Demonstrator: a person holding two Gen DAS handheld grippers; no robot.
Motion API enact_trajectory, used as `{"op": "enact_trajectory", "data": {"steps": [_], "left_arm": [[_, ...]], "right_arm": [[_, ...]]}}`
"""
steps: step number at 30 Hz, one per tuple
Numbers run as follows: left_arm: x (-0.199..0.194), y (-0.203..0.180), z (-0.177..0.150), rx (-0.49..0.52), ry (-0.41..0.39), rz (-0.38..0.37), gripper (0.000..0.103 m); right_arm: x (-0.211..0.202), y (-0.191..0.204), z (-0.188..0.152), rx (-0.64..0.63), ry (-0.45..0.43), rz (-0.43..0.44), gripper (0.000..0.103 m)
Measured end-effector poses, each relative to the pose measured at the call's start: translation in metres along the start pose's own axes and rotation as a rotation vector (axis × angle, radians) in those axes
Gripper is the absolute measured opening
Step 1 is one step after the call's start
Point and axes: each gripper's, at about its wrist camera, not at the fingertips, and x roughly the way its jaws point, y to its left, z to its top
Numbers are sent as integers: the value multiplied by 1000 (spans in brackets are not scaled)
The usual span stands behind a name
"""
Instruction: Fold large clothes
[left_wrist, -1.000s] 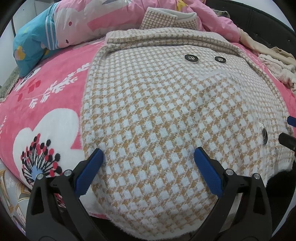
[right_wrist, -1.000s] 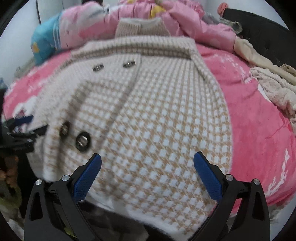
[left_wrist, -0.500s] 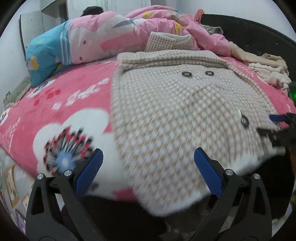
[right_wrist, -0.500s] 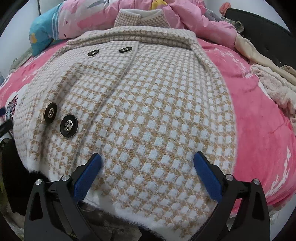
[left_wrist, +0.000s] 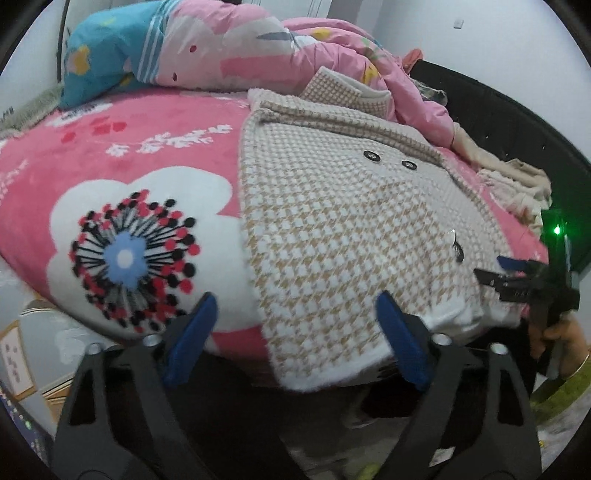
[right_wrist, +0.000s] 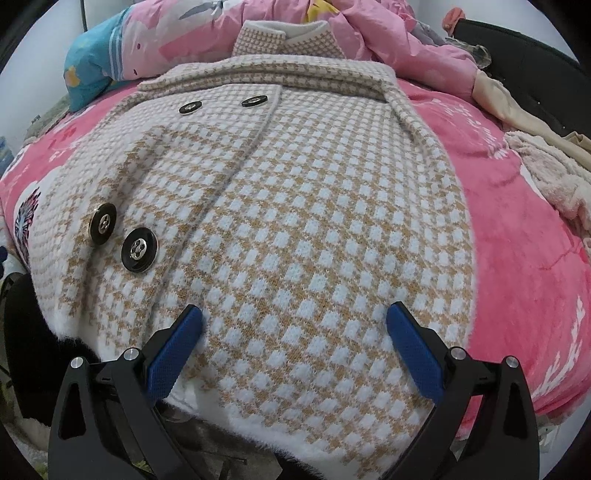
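The houndstooth coat (right_wrist: 295, 206) lies flat and buttoned, front up, on the pink bed cover (left_wrist: 122, 155), its fuzzy white hem (right_wrist: 280, 424) hanging just over the near edge of the bed, directly under the right tongs (right_wrist: 295, 350). These stand wide, both blue pads above the checked cloth and nothing pinched between them. The left tongs (left_wrist: 295, 336) hover over the coat's left hem corner, one pad over the flower print of the cover and the other over the cloth; their jaws are closing, yet no cloth is caught between them. Judging from the spread, smoothed garment, the step in hand is taking hold of the hem for the first fold, and the next move probably calls for both tongs to drop onto the hem, nip it at two points, and carry it away toward the collar (right_wrist: 266, 74). Beyond the collar a folded piece of the same check (right_wrist: 284, 37) leans on the piled pink quilt (left_wrist: 332, 48), with a blue pillow (left_wrist: 99, 62) beside it, so room at the far end is tight. To the left of the left tongs the cover lies bare; right of the right tongs, pale clothes (right_wrist: 554, 166) crowd the bed's edge.
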Motion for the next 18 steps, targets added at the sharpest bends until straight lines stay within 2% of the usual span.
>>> {"op": "enact_trajectory", "data": {"steps": [6, 8, 11, 14, 18], "left_arm": [[30, 15, 19, -70, 35, -38, 64], [42, 23, 23, -115, 60, -62, 55], [56, 36, 23, -203, 100, -103, 52], [56, 34, 20, -212, 118, -129, 52], [63, 30, 0, -252, 216, -182, 52]], "right_arm": [[1, 0, 1, -5, -9, 6, 97], [1, 0, 0, -6, -13, 7, 97], [1, 0, 0, -8, -18, 9, 97], [1, 0, -1, -9, -19, 9, 97], [1, 0, -1, -12, -22, 10, 97]]}}
